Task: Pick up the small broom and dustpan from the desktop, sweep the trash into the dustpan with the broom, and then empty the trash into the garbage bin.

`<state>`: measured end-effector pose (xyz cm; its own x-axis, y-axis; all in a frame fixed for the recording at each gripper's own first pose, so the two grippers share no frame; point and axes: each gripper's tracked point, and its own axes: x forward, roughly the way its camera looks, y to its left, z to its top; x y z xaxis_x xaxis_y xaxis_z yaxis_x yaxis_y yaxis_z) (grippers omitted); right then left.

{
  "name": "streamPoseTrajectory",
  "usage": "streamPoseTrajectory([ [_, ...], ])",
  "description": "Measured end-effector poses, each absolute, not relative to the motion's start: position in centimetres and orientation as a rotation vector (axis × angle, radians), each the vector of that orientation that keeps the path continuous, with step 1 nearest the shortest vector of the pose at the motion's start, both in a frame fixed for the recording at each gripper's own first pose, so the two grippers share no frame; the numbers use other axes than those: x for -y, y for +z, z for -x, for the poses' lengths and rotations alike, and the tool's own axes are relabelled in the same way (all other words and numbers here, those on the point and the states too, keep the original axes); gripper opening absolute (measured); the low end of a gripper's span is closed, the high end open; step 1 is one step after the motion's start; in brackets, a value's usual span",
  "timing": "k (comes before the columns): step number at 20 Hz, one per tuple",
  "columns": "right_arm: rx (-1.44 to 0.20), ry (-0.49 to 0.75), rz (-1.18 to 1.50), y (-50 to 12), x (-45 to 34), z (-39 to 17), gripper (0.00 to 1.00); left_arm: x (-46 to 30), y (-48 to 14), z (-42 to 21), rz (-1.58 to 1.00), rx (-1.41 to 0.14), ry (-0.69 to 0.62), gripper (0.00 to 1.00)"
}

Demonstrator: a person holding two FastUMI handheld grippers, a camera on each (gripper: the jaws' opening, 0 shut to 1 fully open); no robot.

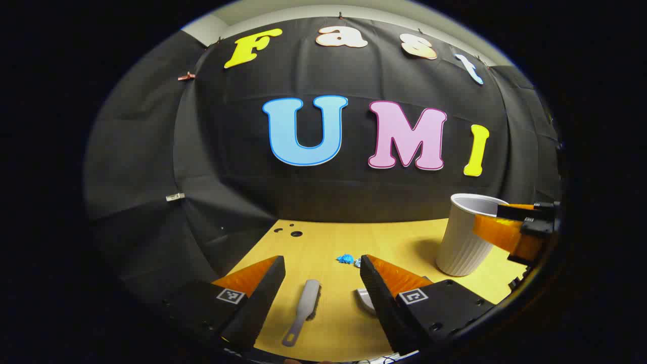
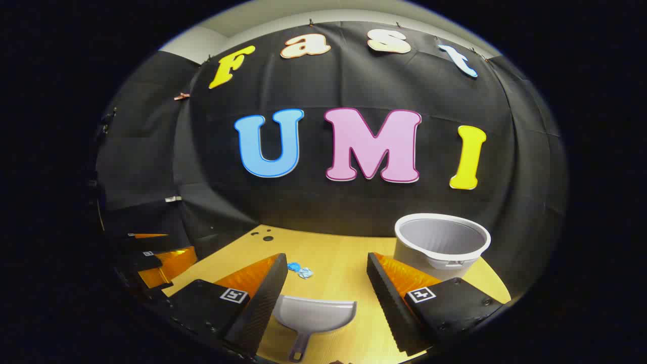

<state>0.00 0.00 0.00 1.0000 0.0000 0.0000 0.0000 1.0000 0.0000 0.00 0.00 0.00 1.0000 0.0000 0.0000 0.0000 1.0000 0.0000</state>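
**Both tools lay untouched, each lined up under its own gripper**

The left gripper (image 1: pixel 322 280) hung above the desk (image 1: pixel 328 242) with its fingers spread wide and nothing between them. Directly below the gap lay the small broom (image 1: pixel 305 309), flat on the wood, its loop-ended handle toward the camera and its bristle head pointing away. The right gripper (image 2: pixel 327 280) was likewise spread and empty, and the dustpan (image 2: pixel 313 313) sat on the desk between its fingers, mouth facing away, short handle toward the camera.

A small wad of blue trash (image 2: pixel 300 269) lay on the desk just beyond the dustpan's mouth. The white ribbed bin (image 2: pixel 441 245) stood to the right, near the desk's far edge.

Both tools looked like thin grey plastic, so probably light and stiff, with smooth faces that could slip under a loose pinch. The broom seemed best taken across the narrow handle, clear of the bristles, which would likely give and offer no firm hold. The dustpan's handle was short, so a grip close to where it meets the pan would likely keep the tray from tipping. Being light, either might skid on the desk if nudged by one finger first. The crumpled trash looked soft and near weightless, apt to scatter under a hard stroke.
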Motion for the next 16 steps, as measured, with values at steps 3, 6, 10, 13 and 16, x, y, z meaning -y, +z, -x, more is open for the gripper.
streamPoseTrajectory([
  [3,-0.013,0.009,0.009,-0.4,-0.6,-0.6,0.98,-0.4,-0.8,-0.6,0.017,-0.020,-0.002,0.94],
  [6,0.020,0.044,0.010,-0.5,-1.6,-1.0,0.98,-1.8,-2.2,-1.1,0.029,-0.047,0.009,0.94],
  [10,0.003,0.048,-0.005,-1.3,-1.6,-1.3,0.97,-2.9,-2.6,-1.6,0.070,-0.048,0.033,0.96],
  [13,-0.015,0.033,0.015,-1.8,-1.2,-1.7,0.98,-2.9,-2.5,-2.1,0.087,-0.050,0.030,0.96],
  [16,-0.026,0.024,0.039,-2.4,-1.0,-2.1,0.98,-2.8,-2.9,-2.3,0.078,-0.059,0.020,0.96],
])
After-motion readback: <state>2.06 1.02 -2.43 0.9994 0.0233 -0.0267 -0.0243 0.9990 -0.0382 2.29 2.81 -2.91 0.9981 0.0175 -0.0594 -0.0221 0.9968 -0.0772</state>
